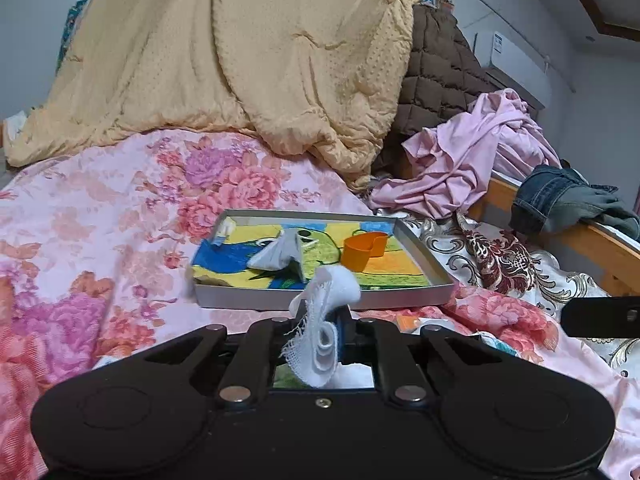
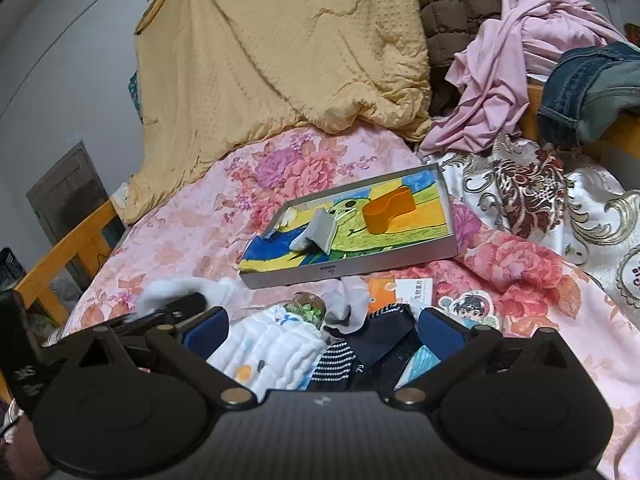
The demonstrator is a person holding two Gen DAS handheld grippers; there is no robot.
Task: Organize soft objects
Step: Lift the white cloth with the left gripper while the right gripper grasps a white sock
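White gauzy cloth (image 1: 324, 320), frayed at edge, pinched in left gripper (image 1: 325, 326), jaws closed tight on it, upper end flopping over toward grey tray (image 1: 424, 298). Left gripper low over pink floral bedspread (image 1: 100, 216), pointing at tray's near wall. Right gripper (image 2: 320, 330) lower and nearer, over a heap of soft things, jaws wide apart, holding nothing, blue pads (image 2: 208, 330) visible. Between the pads: white quilted cloth (image 2: 272, 354) with small prints, dark striped sock (image 2: 340, 356), white sock (image 2: 348, 312). In tray: colourful fuzzy towel (image 2: 416, 220) as lining, folded grey sock (image 2: 320, 234) near middle, orange heart-shaped plastic cup (image 2: 386, 210) beside it, apart. Peach dotted quilt (image 1: 240, 60) heaped behind, brown quilted jacket (image 1: 440, 68), crumpled pink garment (image 1: 472, 156), denim jeans (image 1: 560, 196) on wooden rail. Cards (image 2: 400, 292) just in front of tray.
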